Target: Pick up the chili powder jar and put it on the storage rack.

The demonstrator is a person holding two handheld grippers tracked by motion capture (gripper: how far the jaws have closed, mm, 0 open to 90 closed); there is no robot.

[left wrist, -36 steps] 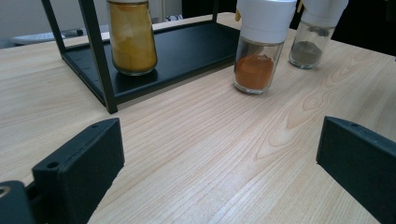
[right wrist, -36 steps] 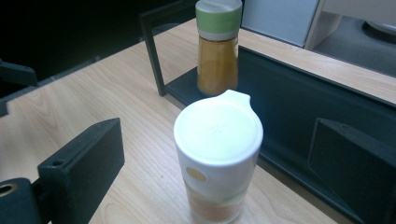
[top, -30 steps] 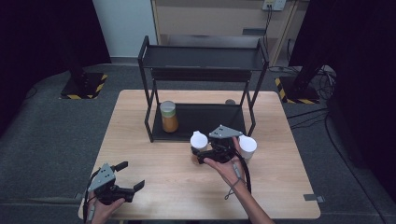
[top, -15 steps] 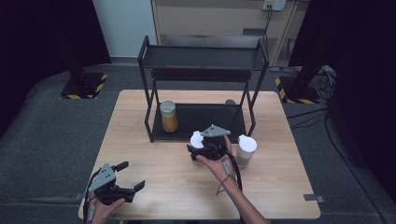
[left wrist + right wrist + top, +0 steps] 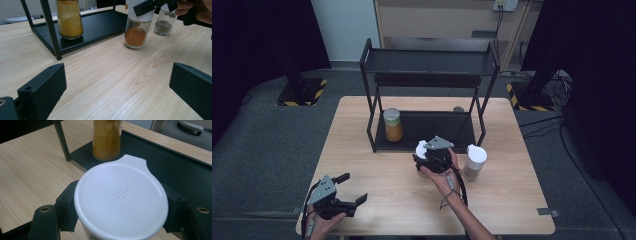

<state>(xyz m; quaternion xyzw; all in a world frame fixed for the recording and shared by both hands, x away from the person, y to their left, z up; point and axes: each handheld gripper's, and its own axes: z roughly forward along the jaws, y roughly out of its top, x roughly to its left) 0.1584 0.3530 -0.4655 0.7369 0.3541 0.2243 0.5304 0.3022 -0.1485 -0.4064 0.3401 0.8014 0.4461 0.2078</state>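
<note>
Table (image 5: 362, 135): light wood, carrying all items. Rack (image 5: 430, 62): black, two-tier, standing at the table's far middle; its lower shelf sits almost on the tabletop.

Yellow jar (image 5: 392, 125): upright on the rack's lower shelf, at the left end, just inside the left front post.

Orange jar (image 5: 137, 27): white-capped, glass, holding orange powder. It stands upright on the table just in front of the rack's front edge, near the middle. Grey jar (image 5: 474, 161): white-capped, upright on the table in front of the rack's right front post, near the orange jar but apart from it.

Right gripper (image 5: 432, 157): over the orange jar, in front of the rack. Its jaws have just been closing and now press on both sides of the jar's white cap, seen in the right gripper view with the cap between the pads.

Left gripper (image 5: 347, 192): at the table's near left corner, well apart from the rack, jaws spread wide with nothing between them, pointed toward the rack.
</note>
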